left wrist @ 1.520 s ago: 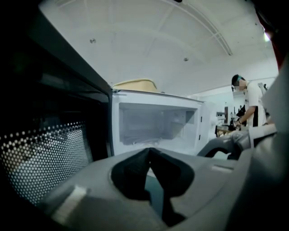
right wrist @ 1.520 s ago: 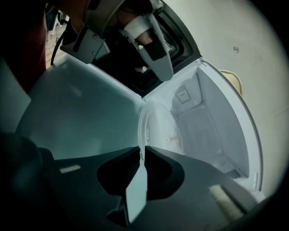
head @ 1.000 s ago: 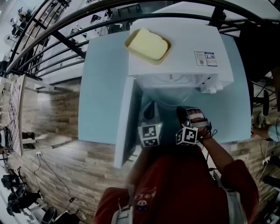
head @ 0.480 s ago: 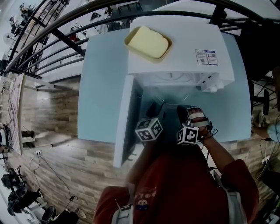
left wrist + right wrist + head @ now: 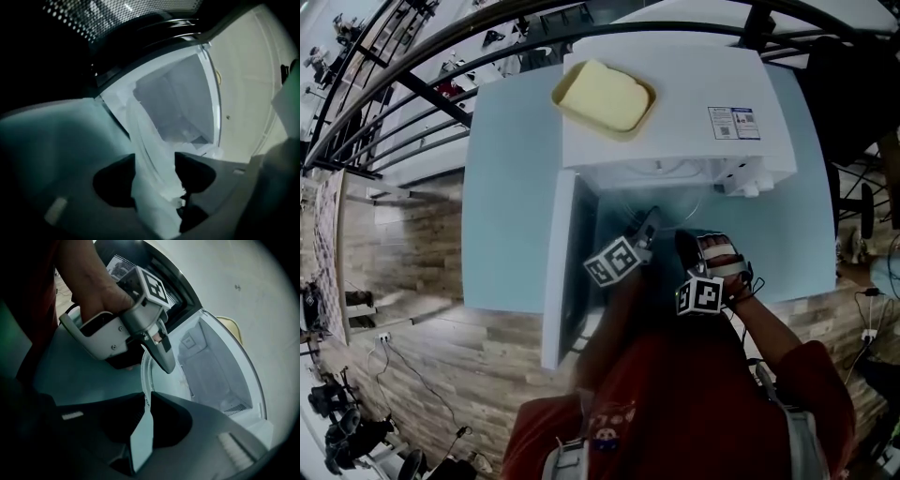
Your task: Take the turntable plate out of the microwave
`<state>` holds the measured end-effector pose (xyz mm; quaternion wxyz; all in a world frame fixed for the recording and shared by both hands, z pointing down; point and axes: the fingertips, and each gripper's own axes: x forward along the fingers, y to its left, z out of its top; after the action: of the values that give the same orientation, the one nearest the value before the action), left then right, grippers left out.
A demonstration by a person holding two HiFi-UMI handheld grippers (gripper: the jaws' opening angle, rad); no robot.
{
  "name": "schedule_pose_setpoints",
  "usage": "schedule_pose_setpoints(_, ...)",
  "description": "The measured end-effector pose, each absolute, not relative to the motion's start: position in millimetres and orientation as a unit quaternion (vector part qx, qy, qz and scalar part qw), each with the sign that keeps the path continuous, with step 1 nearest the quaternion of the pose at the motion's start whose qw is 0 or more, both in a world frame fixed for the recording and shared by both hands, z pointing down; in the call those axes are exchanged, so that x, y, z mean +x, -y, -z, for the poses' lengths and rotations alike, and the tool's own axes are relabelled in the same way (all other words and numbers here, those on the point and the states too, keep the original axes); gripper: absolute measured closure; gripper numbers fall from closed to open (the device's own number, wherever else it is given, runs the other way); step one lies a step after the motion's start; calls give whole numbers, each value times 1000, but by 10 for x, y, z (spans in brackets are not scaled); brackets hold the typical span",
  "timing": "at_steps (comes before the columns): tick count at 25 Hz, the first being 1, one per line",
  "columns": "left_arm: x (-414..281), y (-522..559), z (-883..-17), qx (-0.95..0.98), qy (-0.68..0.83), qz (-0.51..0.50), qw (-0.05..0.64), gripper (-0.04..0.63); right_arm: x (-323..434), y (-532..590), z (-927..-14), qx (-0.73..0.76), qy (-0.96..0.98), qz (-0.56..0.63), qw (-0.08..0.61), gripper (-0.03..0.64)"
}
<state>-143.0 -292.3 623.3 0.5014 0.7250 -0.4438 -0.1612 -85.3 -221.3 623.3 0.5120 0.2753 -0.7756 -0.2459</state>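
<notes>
Turntable plate is clear glass and sits right at the mouth of the open microwave, just above the table. Can't tell if its far edge is inside the cavity or already out.

Biggest to smallest:

- Pale blue table, with the whole setup on it.
- White microwave, cavity bare and white inside going by the gripper views.
- Its door, swung wide open to the left with the mesh window showing.
- Person's red top. It has a small print on the chest, too blurry to read.
- Yellowish dish with a pale yellow block in it, parked on top of the microwave.
- Right gripper: claws pinched together on the plate's near rim. The rim has a few dark marks by the jaws that I can't read.
- Left gripper: claws have just been opening and now stand wide apart. The plate's rim runs between them, with the pads not squeezing it.
- Marker cube on the left gripper: black-and-white square codes, no lettering.
- Sticker on the microwave's top: a QR-type square plus lines of print, way too small to read.
</notes>
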Motion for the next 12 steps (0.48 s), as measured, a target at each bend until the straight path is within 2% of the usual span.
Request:
schedule_pose_setpoints(7,-1321,3141,-6308,688,400,237,557,345,-844,2206,-6234,277,776,243,512,580)
schedule_pose_setpoints(12,-1297,3233,-6313,690,396,251,552,420,-851,2209,-6272,276,771,246,518,580)
